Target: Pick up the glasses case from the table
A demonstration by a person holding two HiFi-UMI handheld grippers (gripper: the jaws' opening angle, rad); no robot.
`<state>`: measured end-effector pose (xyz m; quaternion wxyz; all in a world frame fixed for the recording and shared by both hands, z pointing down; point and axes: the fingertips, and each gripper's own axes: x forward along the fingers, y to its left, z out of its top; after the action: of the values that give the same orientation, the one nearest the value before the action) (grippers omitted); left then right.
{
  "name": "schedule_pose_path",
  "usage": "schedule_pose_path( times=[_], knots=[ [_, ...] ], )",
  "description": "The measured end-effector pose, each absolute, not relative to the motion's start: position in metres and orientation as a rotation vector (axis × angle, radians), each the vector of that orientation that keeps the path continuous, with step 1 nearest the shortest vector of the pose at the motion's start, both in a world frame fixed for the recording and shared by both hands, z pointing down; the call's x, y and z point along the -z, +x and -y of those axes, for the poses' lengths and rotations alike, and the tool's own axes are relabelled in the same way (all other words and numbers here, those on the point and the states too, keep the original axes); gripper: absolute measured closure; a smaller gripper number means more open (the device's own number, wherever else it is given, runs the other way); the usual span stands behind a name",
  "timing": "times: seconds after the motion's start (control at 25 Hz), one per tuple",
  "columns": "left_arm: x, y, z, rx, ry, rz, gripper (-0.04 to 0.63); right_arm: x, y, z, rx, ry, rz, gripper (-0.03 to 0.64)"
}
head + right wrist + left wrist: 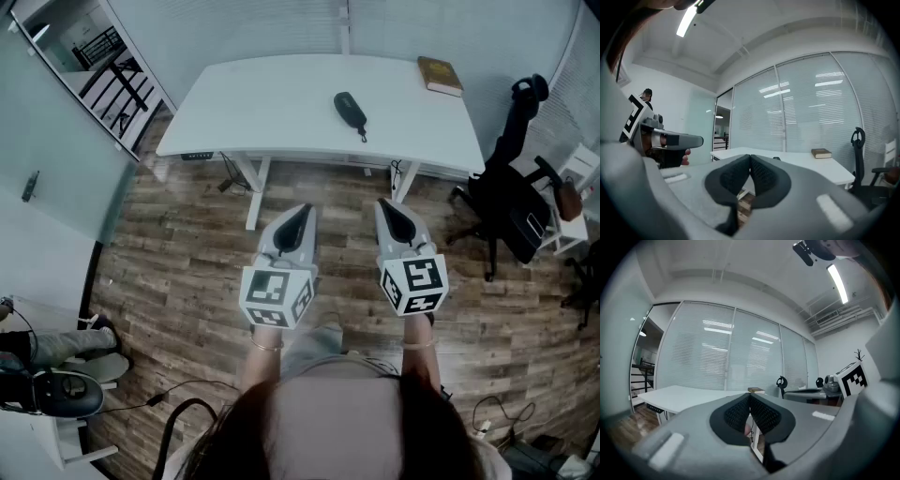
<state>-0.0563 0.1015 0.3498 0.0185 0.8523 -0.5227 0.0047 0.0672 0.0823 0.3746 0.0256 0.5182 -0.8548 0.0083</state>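
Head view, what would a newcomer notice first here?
Two grey tools, the left tool and the right tool, are held side by side over the wood floor, both shut and empty. Ahead stands a white table, with a dark glasses case near its middle and a book at its far right corner.

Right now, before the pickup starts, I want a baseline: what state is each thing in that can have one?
left gripper: shut, empty, short of the table.
right gripper: shut, empty, short of the table.
glasses case: closed, lying on the table, untouched.
book: closed, lying flat near the table's far right corner.
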Motion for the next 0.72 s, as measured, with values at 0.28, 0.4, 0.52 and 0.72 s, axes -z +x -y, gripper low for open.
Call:
schedule_pose_path(
  times=[0.28, 0.4, 0.52, 0.72],
  knots=[
    [-0.352, -0.067, -0.076, -0.011, 2.648, 1.594, 0.591, -0.369, 0.057, -0.062, -0.008, 1.628, 2.667, 0.614],
    [-0.352, -0.072, -0.064, -0.011, 2.661, 1.575, 0.591, -0.368, 0.047, -0.055, -0.019, 1.616, 2.669, 0.614],
    [-0.351, -0.073, -0.054, -0.009, 2.681, 1.546, 0.591, -0.368, 0.042, -0.047, -0.049, 1.622, 2.686, 0.614],
    [-0.351, -0.078, -0.038, -0.015, 2.707, 1.484, 0.592, -0.366, 0.036, -0.034, -0.059, 1.676, 2.651, 0.614]
  ],
)
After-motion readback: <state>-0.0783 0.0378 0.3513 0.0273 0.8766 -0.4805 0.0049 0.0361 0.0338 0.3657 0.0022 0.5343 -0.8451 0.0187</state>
